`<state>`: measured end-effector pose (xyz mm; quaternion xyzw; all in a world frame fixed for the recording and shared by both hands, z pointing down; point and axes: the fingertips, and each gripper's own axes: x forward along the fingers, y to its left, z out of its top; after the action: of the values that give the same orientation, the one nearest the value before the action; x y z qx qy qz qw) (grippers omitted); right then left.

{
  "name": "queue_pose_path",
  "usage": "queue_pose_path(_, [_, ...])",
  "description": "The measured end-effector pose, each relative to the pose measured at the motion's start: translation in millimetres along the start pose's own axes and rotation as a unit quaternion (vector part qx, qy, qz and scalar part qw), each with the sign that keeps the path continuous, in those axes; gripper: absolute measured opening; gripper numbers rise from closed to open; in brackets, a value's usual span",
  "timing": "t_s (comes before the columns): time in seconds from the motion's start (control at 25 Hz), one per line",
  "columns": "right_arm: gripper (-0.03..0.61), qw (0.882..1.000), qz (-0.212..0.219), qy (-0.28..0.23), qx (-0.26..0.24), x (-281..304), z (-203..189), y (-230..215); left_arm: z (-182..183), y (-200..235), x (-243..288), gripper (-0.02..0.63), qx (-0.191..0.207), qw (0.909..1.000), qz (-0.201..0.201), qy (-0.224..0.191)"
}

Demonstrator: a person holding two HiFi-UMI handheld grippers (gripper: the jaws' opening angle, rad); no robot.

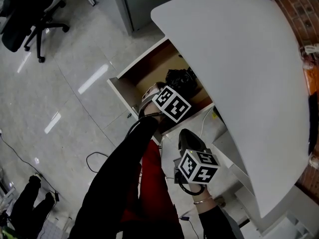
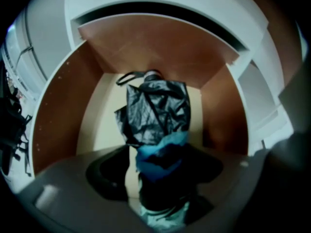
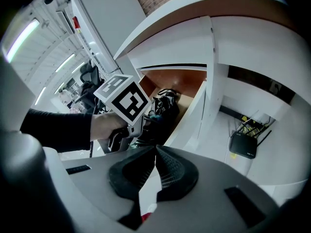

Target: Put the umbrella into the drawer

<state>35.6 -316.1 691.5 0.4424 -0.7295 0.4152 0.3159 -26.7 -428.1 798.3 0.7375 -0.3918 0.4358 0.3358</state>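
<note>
The black folded umbrella (image 1: 182,81) lies inside the open drawer (image 1: 122,91), which has white sides and a brown inside. In the left gripper view the umbrella (image 2: 155,115) runs away from me along the drawer's floor, and its blue-wrapped near end sits between my jaws. My left gripper (image 2: 158,174) is open, with its pads spread apart on either side of that end. In the head view the left gripper (image 1: 158,92) reaches down into the drawer. My right gripper (image 1: 192,142) hangs in front of the drawer, and its pads (image 3: 155,152) meet, shut on nothing. The right gripper view also shows the umbrella (image 3: 165,103).
A curved white desk top (image 1: 239,59) overhangs the drawer's right part. An office chair (image 1: 30,19) stands far off at the upper left on the tiled floor. A black cable (image 1: 94,161) loops on the floor. A black router (image 3: 243,144) with wires sits under the desk.
</note>
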Motion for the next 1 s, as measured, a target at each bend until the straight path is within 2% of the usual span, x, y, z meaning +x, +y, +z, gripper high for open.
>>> queue_pose_path(0.44, [0.011, 1.0, 0.002, -0.01, -0.017, -16, 0, 17, 10, 6, -46, 0.322, -0.016, 0.9988, 0.0, -0.046])
queue_pose_path(0.88, [0.011, 0.999, 0.005, -0.04, -0.03, -35, 11, 39, 18, 9, -105, 0.224, -0.038, 0.9936, 0.009, -0.106])
queue_pose_path(1.0, [0.011, 0.998, 0.006, -0.054, -0.029, -43, 18, 44, 19, 7, -124, 0.178, -0.042, 0.9916, 0.008, -0.122])
